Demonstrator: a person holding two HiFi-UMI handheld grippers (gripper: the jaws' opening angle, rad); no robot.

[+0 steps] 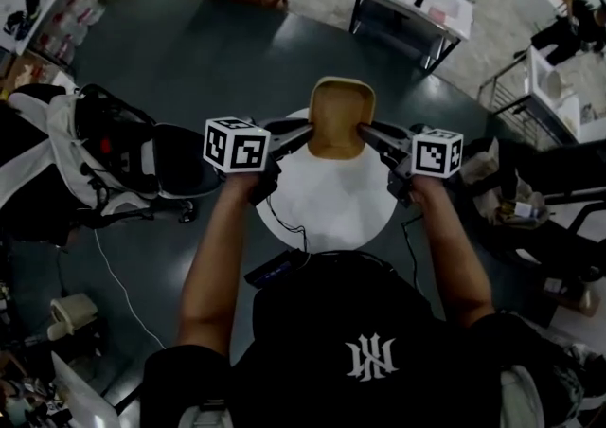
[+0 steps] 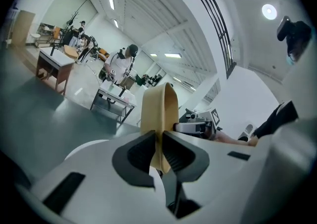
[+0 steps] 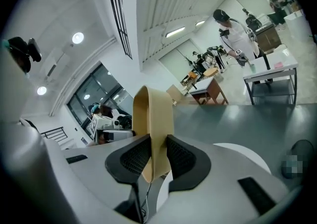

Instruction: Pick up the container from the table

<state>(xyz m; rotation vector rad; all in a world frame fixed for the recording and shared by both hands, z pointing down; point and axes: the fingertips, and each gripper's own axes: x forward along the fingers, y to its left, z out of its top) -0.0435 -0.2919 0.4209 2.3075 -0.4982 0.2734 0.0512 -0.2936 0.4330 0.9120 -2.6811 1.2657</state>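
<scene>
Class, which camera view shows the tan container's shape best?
The head view: the container appears from above, rim and hollow visible, between left gripper and right gripper. Each gripper view shows only one edge-on wall in its jaws.

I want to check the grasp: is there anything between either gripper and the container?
Nothing visible is. The left gripper and the right gripper each pinch a wall of the tan container from opposite sides, pads pressed on it. It is held up over the round white table.

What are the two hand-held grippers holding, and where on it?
The tan container: left hand-held gripper pinches its left rim, right hand-held gripper its right rim.
</scene>
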